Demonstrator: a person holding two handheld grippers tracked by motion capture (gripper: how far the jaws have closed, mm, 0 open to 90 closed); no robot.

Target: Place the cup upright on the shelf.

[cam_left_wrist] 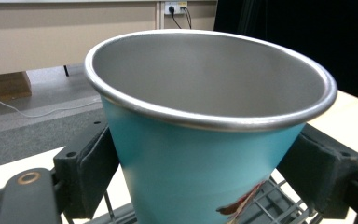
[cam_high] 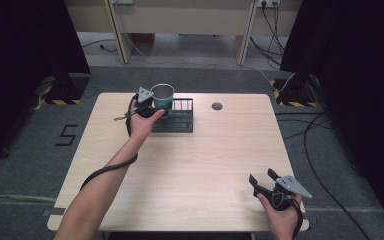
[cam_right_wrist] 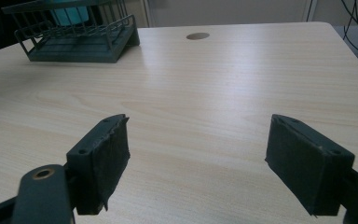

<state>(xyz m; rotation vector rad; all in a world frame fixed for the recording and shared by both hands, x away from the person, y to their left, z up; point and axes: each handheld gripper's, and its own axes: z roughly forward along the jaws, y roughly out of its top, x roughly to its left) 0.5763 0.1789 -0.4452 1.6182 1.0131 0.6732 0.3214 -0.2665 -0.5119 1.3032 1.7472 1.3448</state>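
The bench is a pale wood top, bare across its middle and its near half, so there is wide open room between the two hands. A dark wire rack sits near the far edge, left of centre, and a small round hole lies to its right, close to the same edge.

The left tool is at the rack's left end, clamped on the cup: in the left gripper view both padded jaws press the cup's sides, one on each side, below its rim. The cup stands upright over the rack, whose wires show beneath it; whether its base rests on them cannot be told.

The cup is teal outside, plain grey metal inside, with a rolled silver rim, and tapers toward the base. A small reddish-brown mark sits low on its side.

The right tool is near the bench's near right corner, close to the front edge, released, its jaws wide apart above bare wood in the right gripper view. The rack lies well away from it.
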